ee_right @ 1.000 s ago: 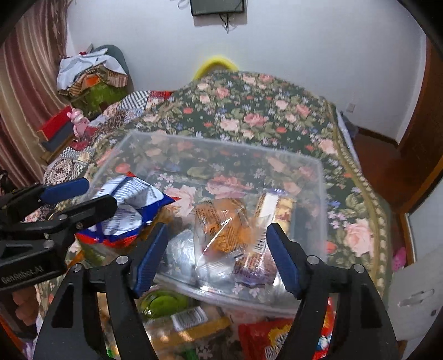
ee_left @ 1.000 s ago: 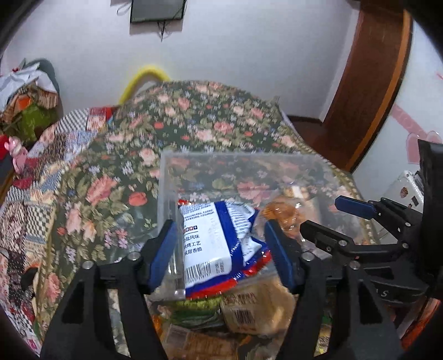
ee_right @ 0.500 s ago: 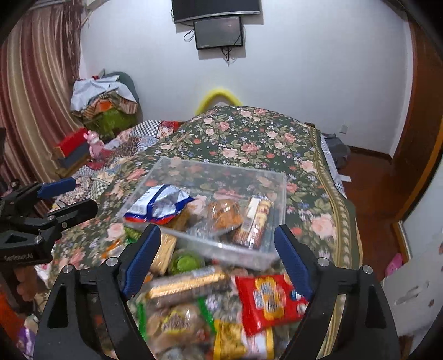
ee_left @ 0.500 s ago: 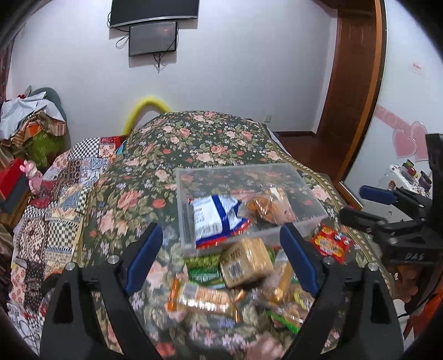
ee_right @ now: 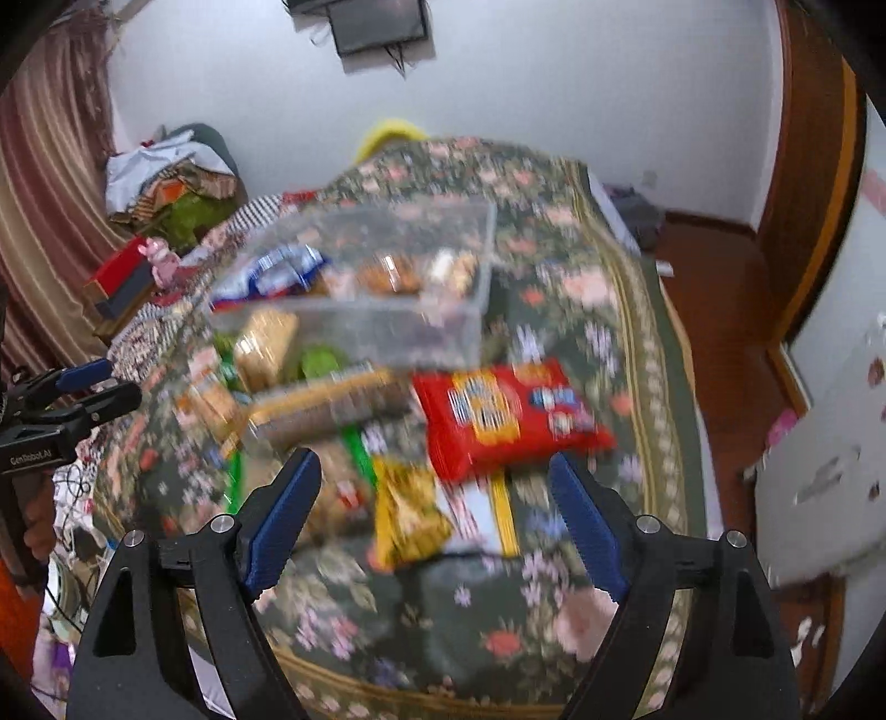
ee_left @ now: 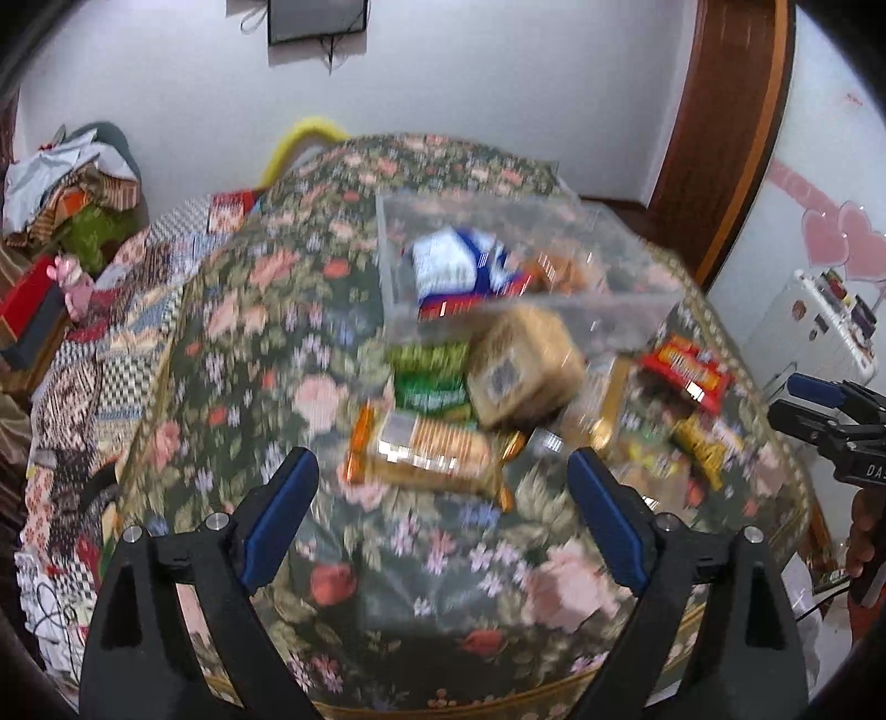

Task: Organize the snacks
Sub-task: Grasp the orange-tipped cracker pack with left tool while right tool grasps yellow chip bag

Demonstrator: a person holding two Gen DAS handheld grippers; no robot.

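A clear plastic bin point(ee_left: 637, 288) point(ee_right: 387, 327) sits on the floral bed and holds a blue-and-white snack bag point(ee_left: 454, 266) point(ee_right: 277, 271) and other packets. Loose snacks lie in front of it: a tan packet point(ee_left: 520, 365), a green packet point(ee_left: 429, 382), an orange cracker packet point(ee_left: 426, 448), a red bag point(ee_left: 686, 371) point(ee_right: 498, 415) and a yellow bag point(ee_right: 410, 515). My left gripper point(ee_left: 443, 515) is open and empty, held back above the near bed. My right gripper point(ee_right: 437, 515) is open and empty above the yellow bag. Both views are motion-blurred.
The floral bedspread point(ee_left: 443, 581) covers the bed. Piled clothes point(ee_left: 72, 194) and a red box point(ee_left: 27, 304) lie at the left. A wooden door point(ee_left: 720, 138) and a white cabinet point(ee_left: 819, 327) stand at the right. A monitor point(ee_right: 382, 22) hangs on the far wall.
Both grippers have pulled back and up from the bin, so the loose snack pile now shows in front of it. The blue-and-white bag stays in the bin.
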